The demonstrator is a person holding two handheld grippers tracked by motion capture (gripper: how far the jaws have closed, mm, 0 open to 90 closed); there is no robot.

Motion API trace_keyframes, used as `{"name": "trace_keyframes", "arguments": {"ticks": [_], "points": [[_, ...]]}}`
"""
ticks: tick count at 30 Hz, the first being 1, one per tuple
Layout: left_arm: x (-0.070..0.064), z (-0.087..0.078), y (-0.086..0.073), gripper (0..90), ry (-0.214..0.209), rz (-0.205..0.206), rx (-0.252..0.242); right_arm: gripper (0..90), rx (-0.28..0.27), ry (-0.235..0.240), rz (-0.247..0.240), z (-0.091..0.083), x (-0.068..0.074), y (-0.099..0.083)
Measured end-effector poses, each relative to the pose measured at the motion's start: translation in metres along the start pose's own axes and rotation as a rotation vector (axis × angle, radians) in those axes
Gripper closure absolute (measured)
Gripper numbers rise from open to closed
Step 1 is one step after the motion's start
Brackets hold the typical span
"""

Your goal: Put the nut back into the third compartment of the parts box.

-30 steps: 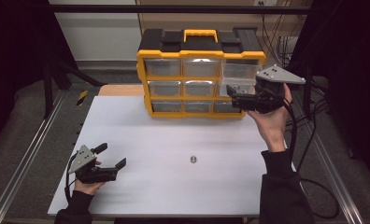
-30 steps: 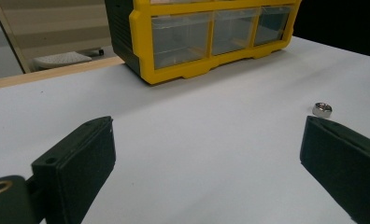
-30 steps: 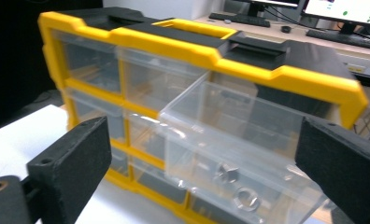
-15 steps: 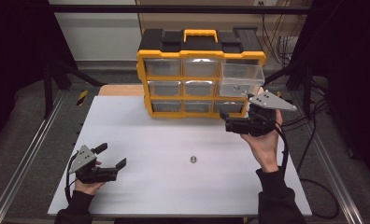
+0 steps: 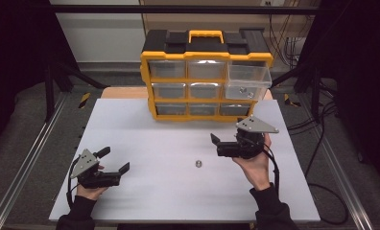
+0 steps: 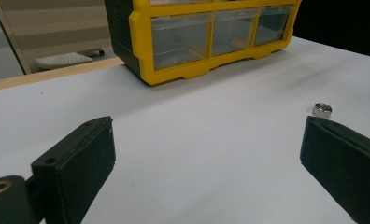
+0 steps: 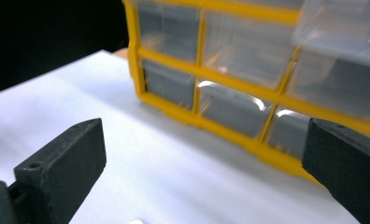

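Observation:
A small metal nut (image 5: pixel 197 163) lies on the white table (image 5: pixel 154 143), between the two grippers; it also shows beside the right jaw in the left gripper view (image 6: pixel 322 109). My left gripper (image 5: pixel 115 159) rests at the front left, open and holding nothing (image 6: pixel 209 126). My right gripper (image 5: pixel 217 145) hovers just right of and beyond the nut, open and holding nothing (image 7: pixel 204 128), pointing left. Behind stands a yellow and black drawer organizer (image 5: pixel 205 76), whose top right clear drawer (image 5: pixel 248 82) is pulled out with small metal parts inside.
The organizer (image 7: pixel 248 79) looms close and blurred ahead in the right gripper view, and its lower drawers (image 6: pixel 206 37) appear in the left gripper view. Metal rails run along both table sides. Cables hang at the right.
My right gripper has come down and back from the open top right drawer to low over the table near the nut. The left gripper has stayed put.

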State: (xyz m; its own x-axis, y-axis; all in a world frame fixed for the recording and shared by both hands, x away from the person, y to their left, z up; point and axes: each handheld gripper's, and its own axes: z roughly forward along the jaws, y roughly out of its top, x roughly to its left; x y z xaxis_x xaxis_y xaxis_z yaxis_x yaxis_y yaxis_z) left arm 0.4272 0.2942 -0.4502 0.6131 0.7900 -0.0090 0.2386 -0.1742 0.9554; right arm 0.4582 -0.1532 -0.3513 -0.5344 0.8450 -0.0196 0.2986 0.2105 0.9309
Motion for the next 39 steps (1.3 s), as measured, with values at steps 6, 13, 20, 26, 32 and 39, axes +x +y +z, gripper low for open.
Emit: {"name": "trace_keyframes", "arguments": {"ticks": [6, 13, 20, 26, 32, 39], "points": [[0.0, 0.0, 0.0, 3.2, 0.0, 0.0, -0.001, 1.4, 0.058, 0.029, 0.01, 0.016, 0.01, -0.022], [0.0, 0.0, 0.0, 3.2, -0.001, 0.001, -0.001, 2.1, 0.11, 0.044, 0.006, 0.029, 0.017, -0.037], [-0.001, 0.0, 0.0, 3.2, -0.002, 0.002, 0.0, 3.0, 0.16, 0.061, 0.007, 0.04, 0.024, -0.054], [-0.001, 0.0, 0.0, 3.2, -0.002, 0.001, 0.0, 5.4, 0.227, 0.076, -0.01, 0.057, 0.031, -0.069], [-0.001, 0.0, 0.0, 3.2, -0.001, -0.003, 0.001, 10.4, 0.308, 0.101, -0.021, 0.076, 0.038, -0.085], [-0.001, 0.001, 0.0, 3.3, -0.002, -0.001, 0.002, 16.0, 0.352, 0.1, -0.028, 0.085, 0.038, -0.094]]}}
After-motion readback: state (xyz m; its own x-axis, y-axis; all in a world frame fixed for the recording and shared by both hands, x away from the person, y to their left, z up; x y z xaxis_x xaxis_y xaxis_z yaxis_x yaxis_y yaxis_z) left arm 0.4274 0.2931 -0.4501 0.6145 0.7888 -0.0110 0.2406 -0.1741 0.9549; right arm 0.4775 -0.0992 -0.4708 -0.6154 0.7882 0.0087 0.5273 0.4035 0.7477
